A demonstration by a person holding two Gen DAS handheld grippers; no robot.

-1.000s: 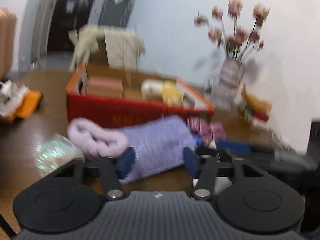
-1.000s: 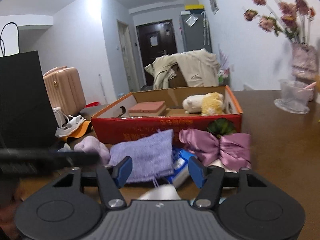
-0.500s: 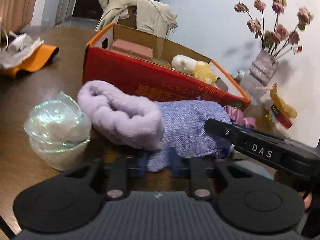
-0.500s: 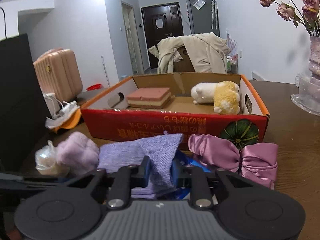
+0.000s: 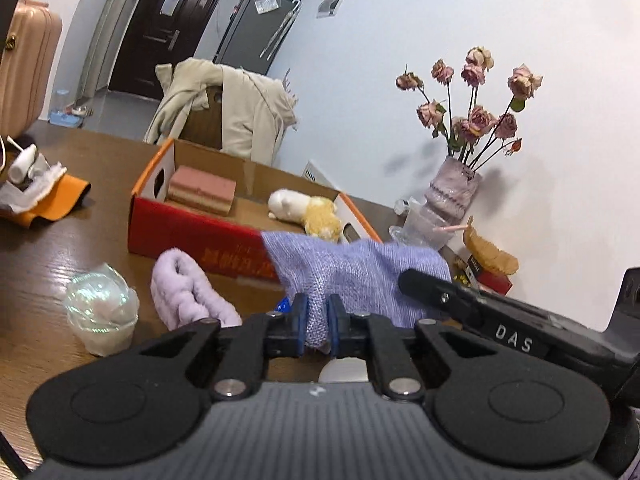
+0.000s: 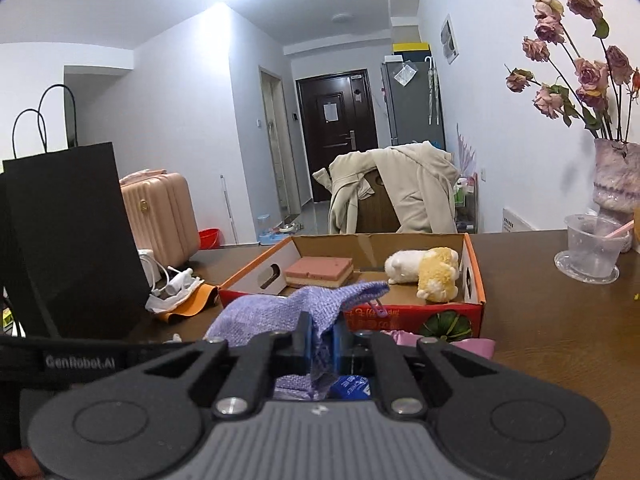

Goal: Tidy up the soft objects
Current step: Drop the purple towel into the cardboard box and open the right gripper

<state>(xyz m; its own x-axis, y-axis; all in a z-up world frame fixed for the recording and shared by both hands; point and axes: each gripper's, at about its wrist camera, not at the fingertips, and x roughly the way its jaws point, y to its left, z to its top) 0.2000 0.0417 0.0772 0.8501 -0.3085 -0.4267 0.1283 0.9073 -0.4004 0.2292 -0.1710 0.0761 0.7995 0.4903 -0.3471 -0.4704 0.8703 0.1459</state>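
A purple woven cloth hangs lifted off the table, held at both ends. My left gripper is shut on its near edge. My right gripper is shut on the same cloth; its body also shows in the left wrist view. Behind the cloth stands a red cardboard box holding a pink sponge and a white and yellow plush toy. A fluffy lilac roll lies on the table left of the cloth. A pink satin bow lies in front of the box.
A crinkled clear plastic cup stands at the left. A vase of dried roses and a plastic cup stand by the wall at the right. A black paper bag and an orange pouch are at the left. A blue packet lies under the cloth.
Both grippers went from open to shut on the purple cloth, then lifted it off the table in front of the red box.
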